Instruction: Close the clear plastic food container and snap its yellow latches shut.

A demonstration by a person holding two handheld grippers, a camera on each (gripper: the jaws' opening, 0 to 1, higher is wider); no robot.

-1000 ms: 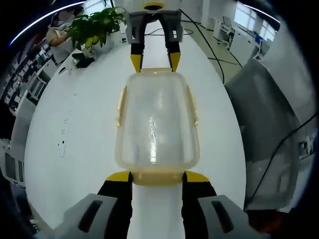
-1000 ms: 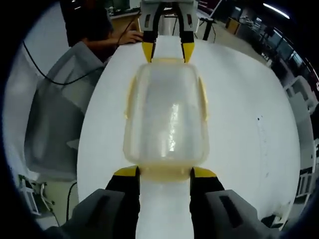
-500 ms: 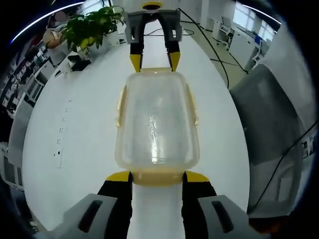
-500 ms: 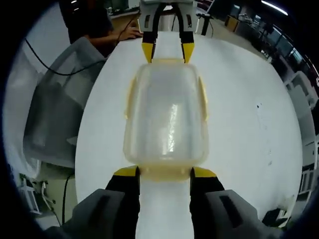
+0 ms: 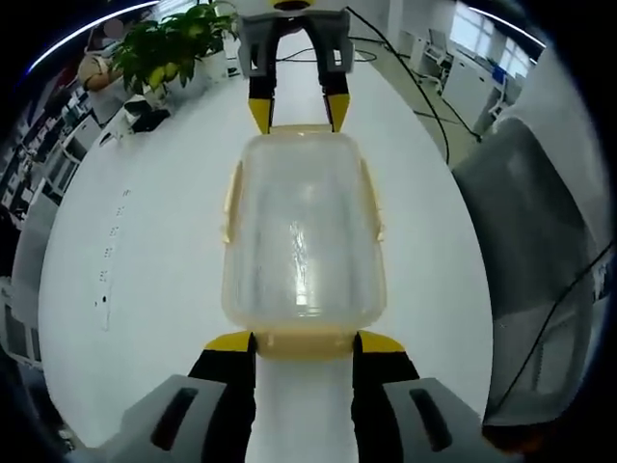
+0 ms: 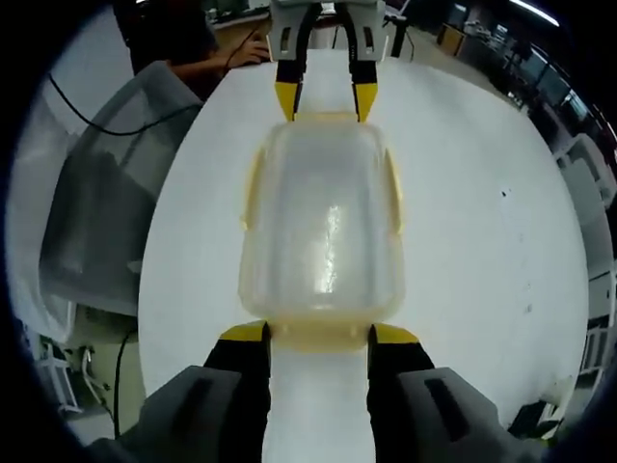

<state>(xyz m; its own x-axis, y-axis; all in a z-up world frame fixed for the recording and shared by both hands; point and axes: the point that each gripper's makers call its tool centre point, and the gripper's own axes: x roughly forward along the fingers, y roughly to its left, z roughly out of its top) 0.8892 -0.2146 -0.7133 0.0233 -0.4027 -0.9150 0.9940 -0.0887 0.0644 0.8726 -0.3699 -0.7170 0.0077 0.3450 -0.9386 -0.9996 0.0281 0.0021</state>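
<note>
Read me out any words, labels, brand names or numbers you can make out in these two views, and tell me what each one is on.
No readable text.
Clear plastic food container: no label or brand visible on lid or yellow latches.
White table: a few small dark marks, too small to read as text.
Left gripper and right gripper: no markings visible.

Grey grippers, black fingers (image 5: 224,371), yellow tips.

Potted plant (image 5: 178,43) — top cut off by edge; person's hand (image 6: 249,58) — arm runs out of frame.
</note>
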